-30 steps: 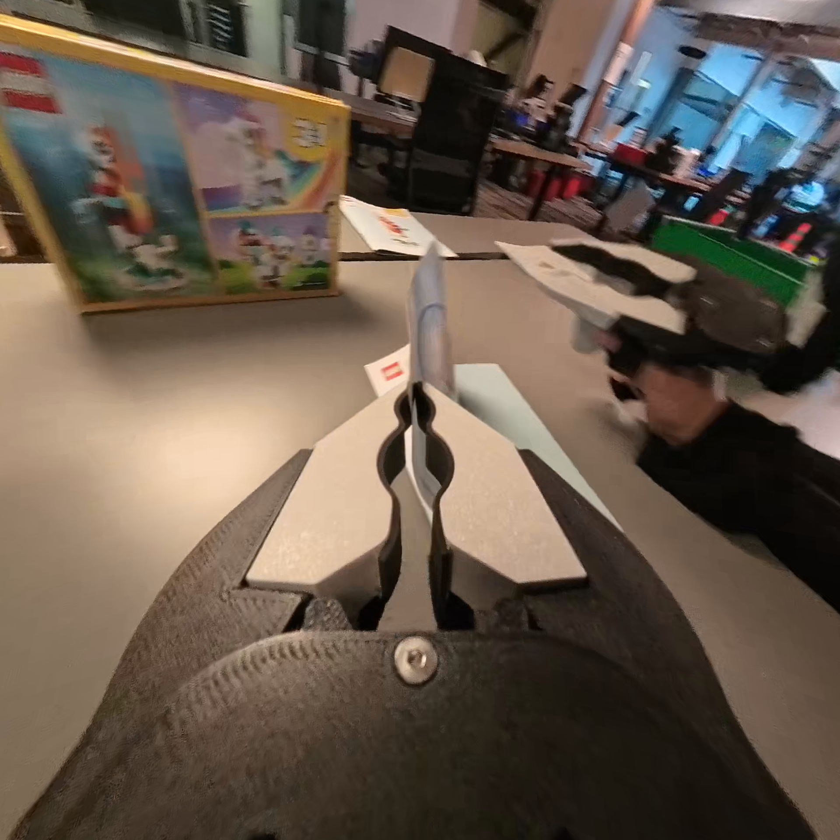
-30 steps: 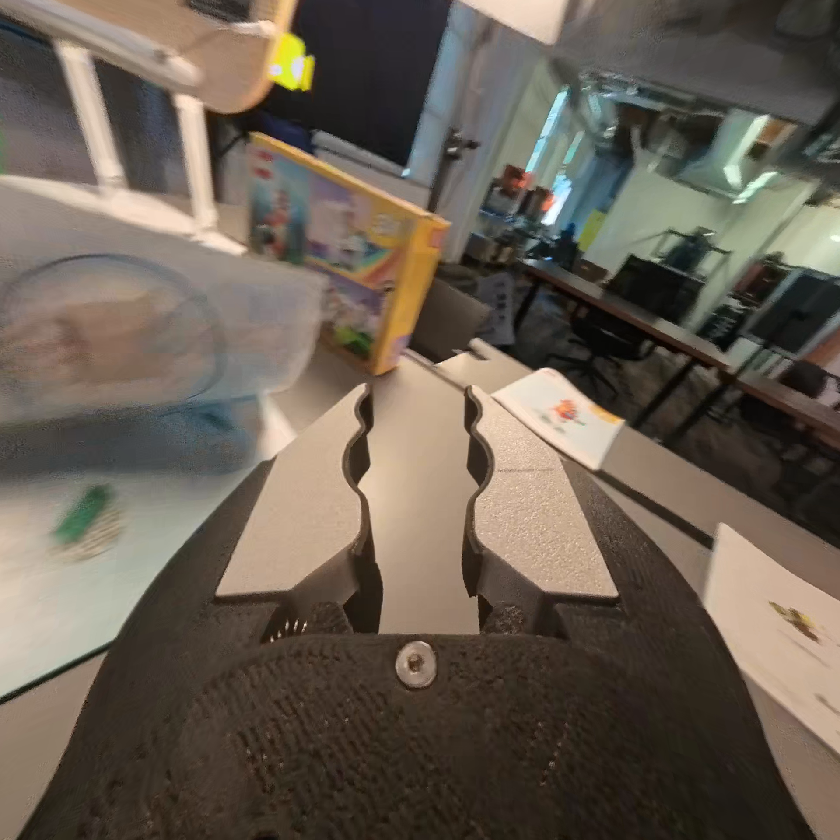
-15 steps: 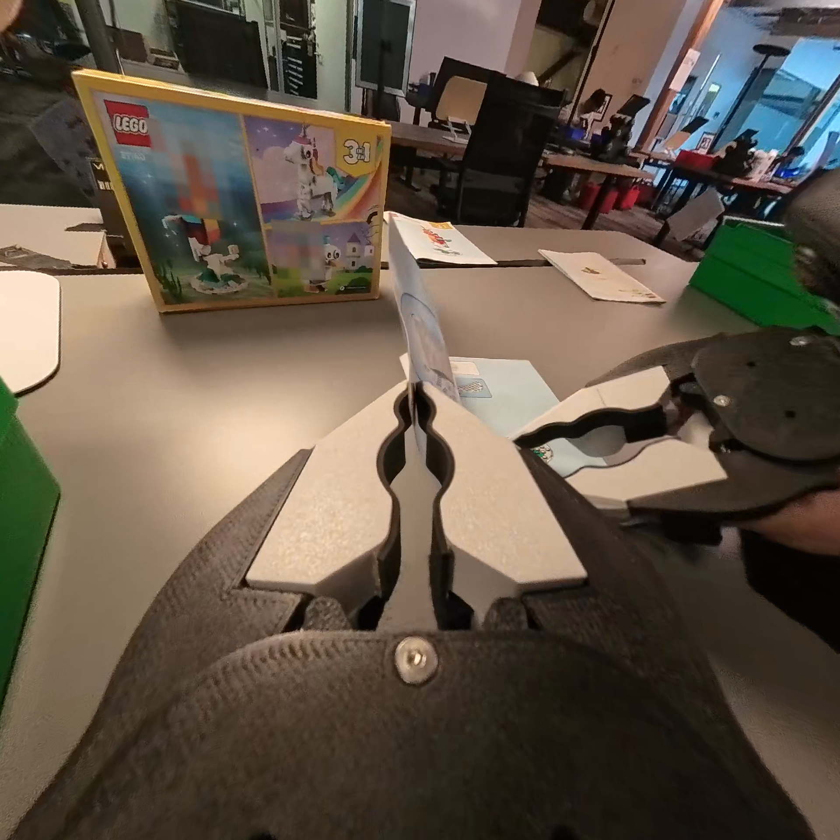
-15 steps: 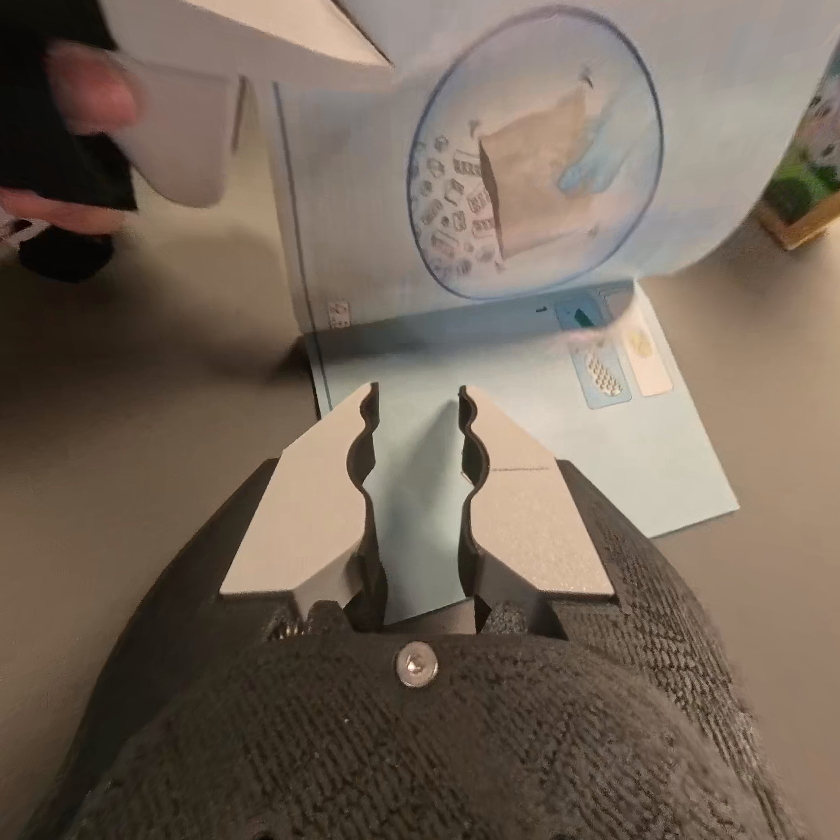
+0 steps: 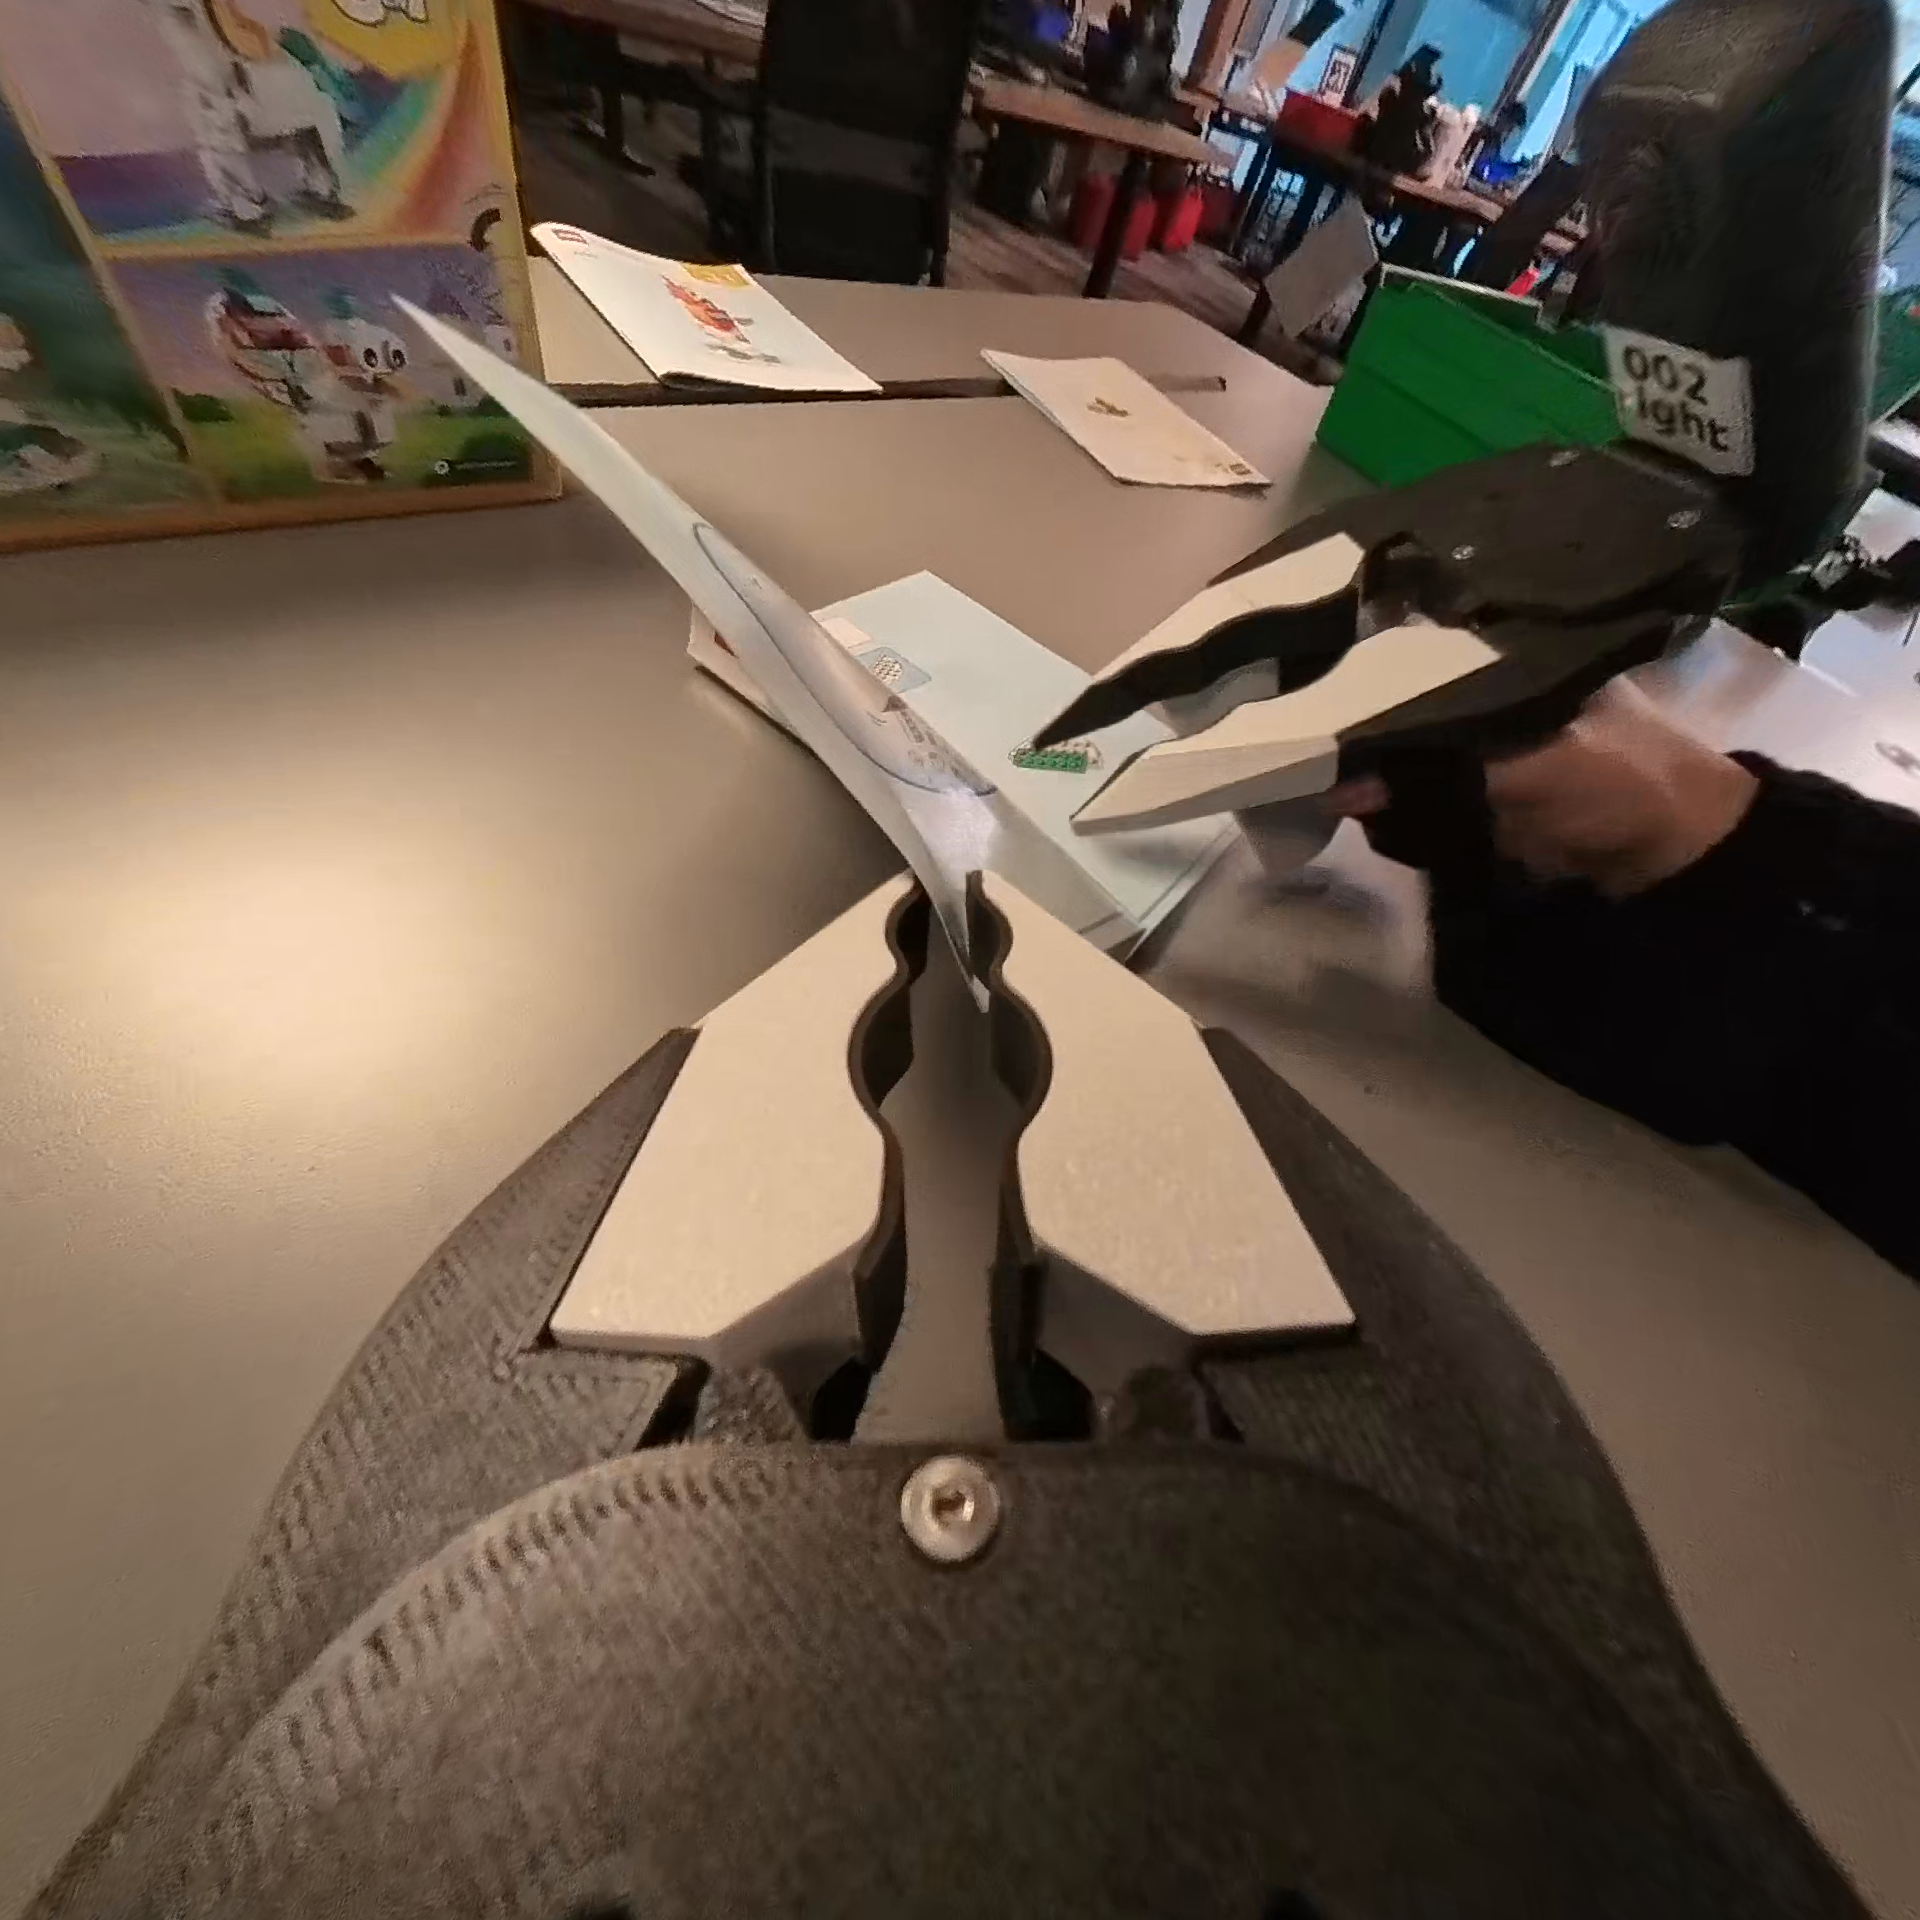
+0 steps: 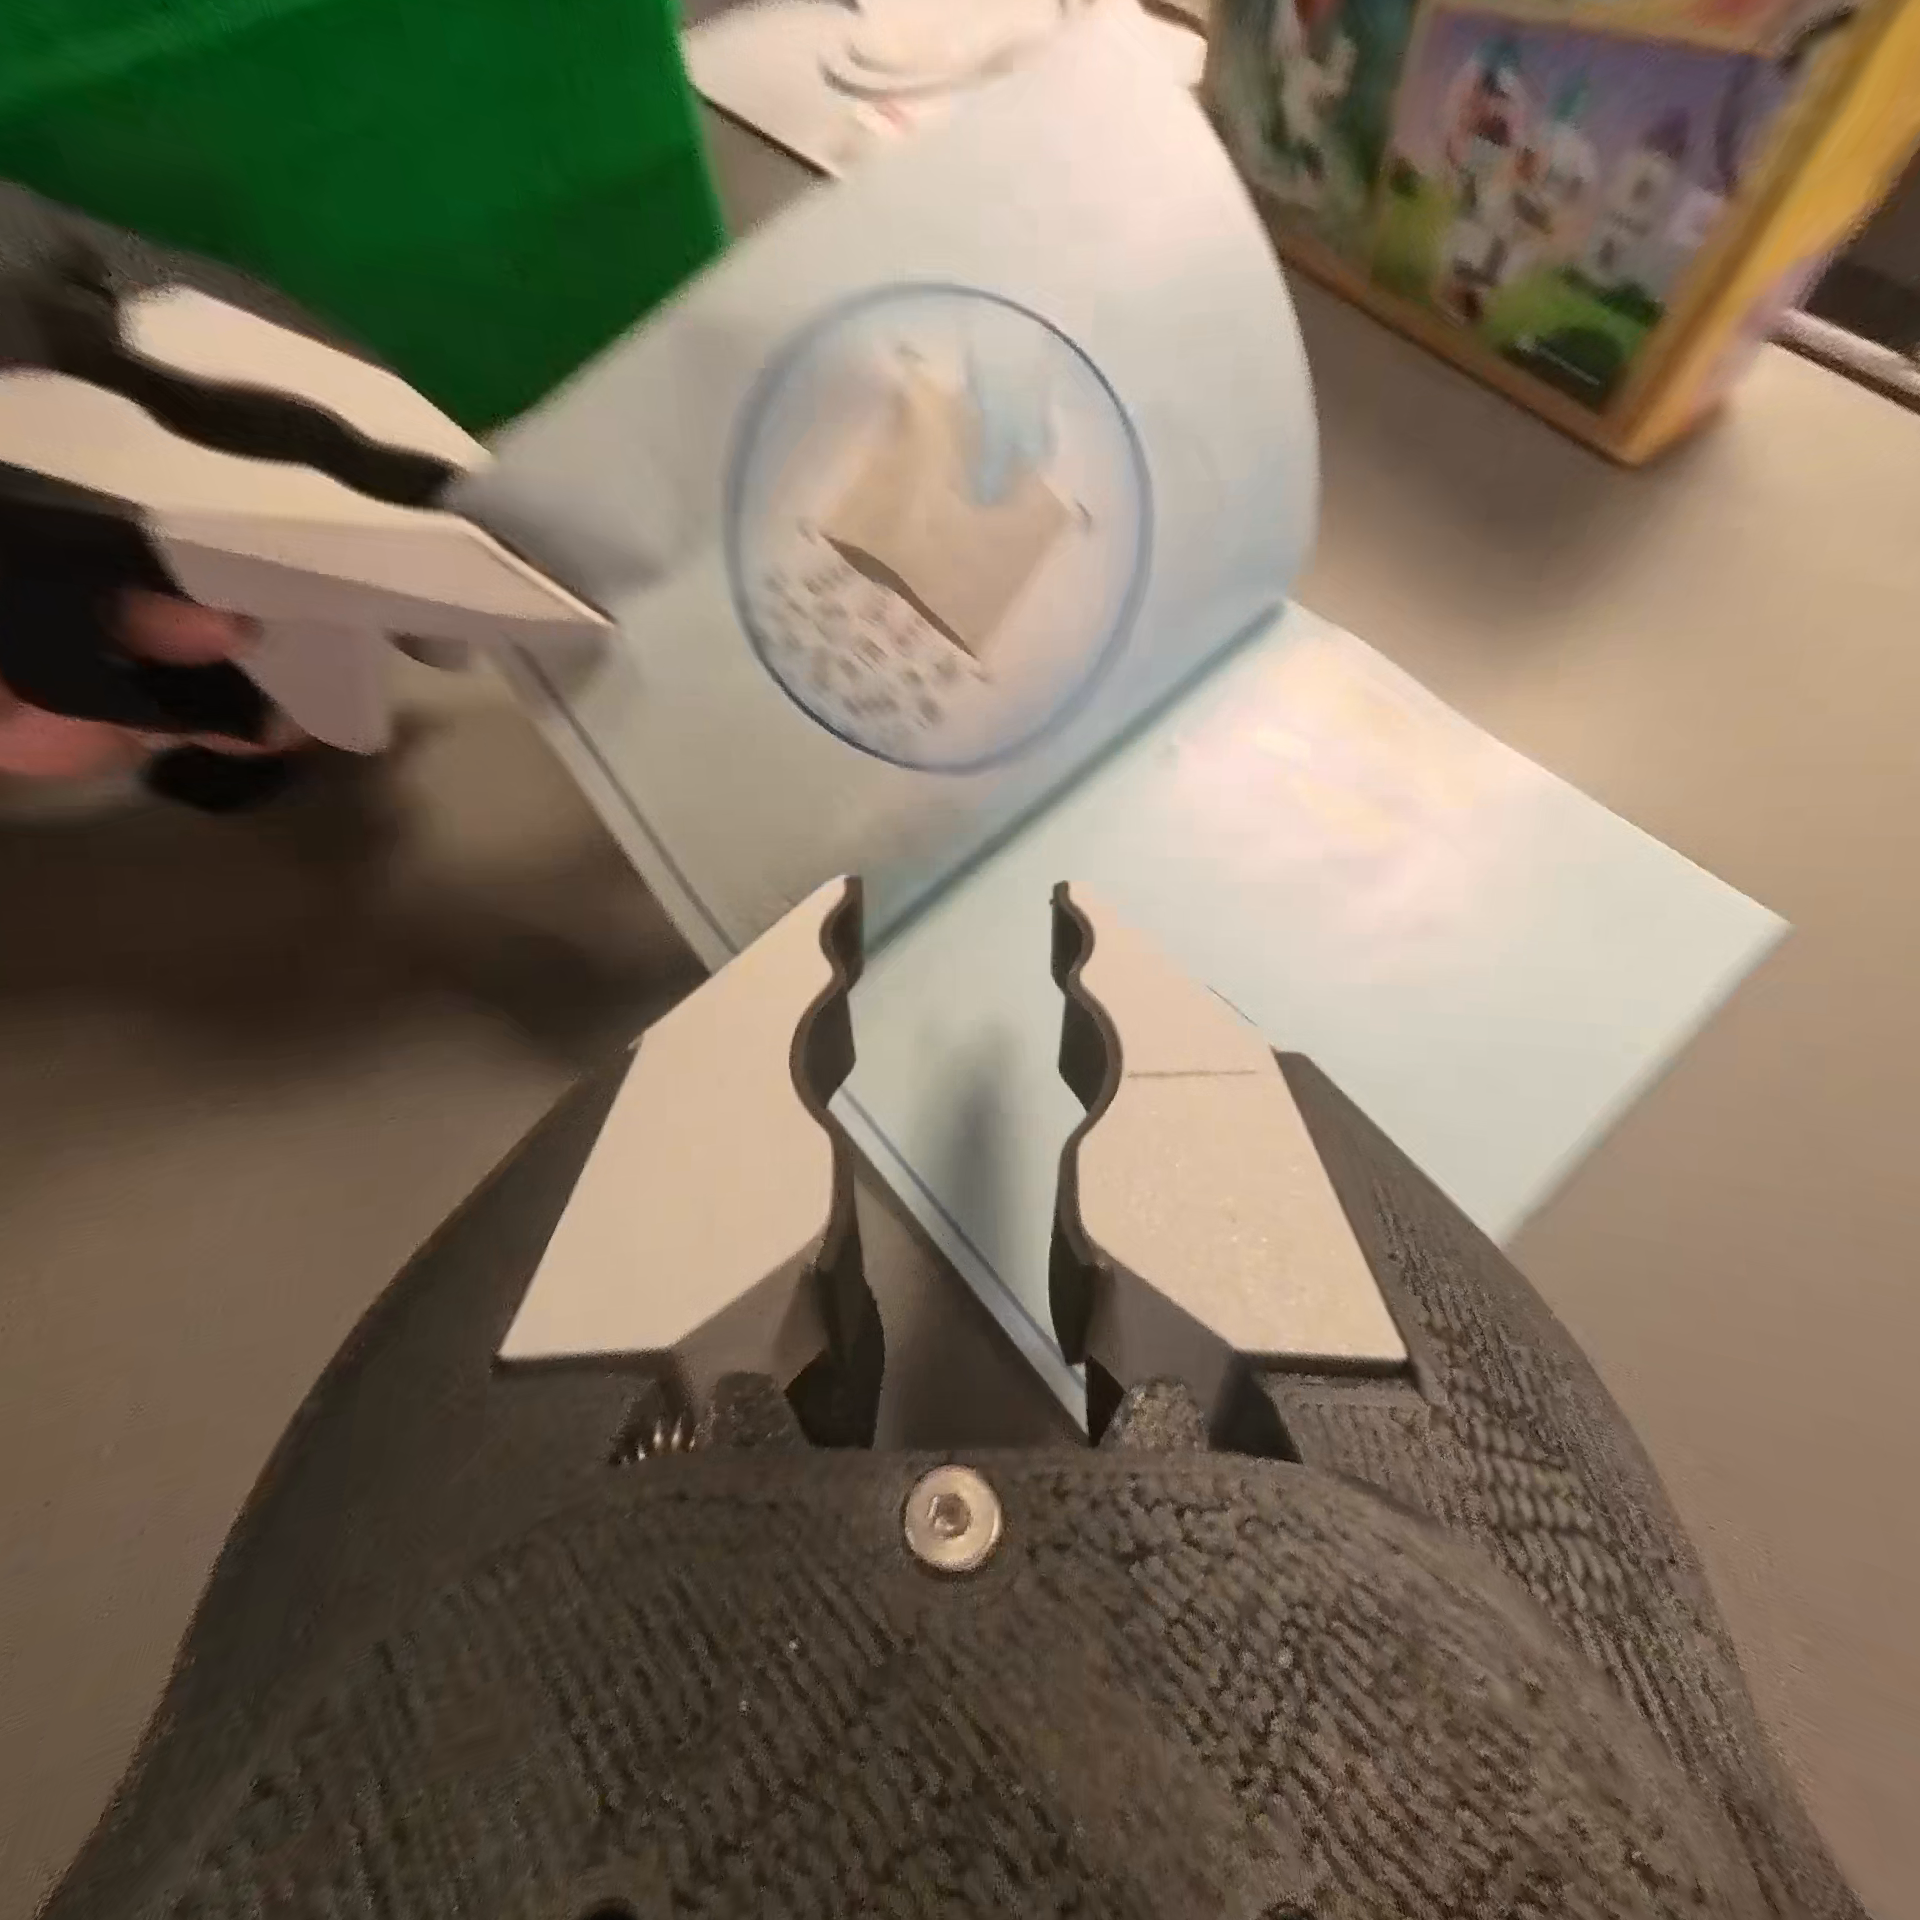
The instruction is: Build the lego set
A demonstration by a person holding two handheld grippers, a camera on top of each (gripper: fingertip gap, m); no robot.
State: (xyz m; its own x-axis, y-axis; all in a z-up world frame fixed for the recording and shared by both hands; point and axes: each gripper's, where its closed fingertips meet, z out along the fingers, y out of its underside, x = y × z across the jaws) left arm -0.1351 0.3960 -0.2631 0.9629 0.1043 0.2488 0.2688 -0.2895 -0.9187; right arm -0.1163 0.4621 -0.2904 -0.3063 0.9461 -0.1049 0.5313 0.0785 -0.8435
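Page [image 5: 790, 665] now bent leftward | left tongs [image 5: 948, 891] pinch its corner | right tongs [image 6: 956, 904] parted, empty

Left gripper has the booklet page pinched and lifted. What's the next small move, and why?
Probably swing the left gripper further over so the lifted page folds flat. It is curled, while the open right gripper hovers over the booklet.
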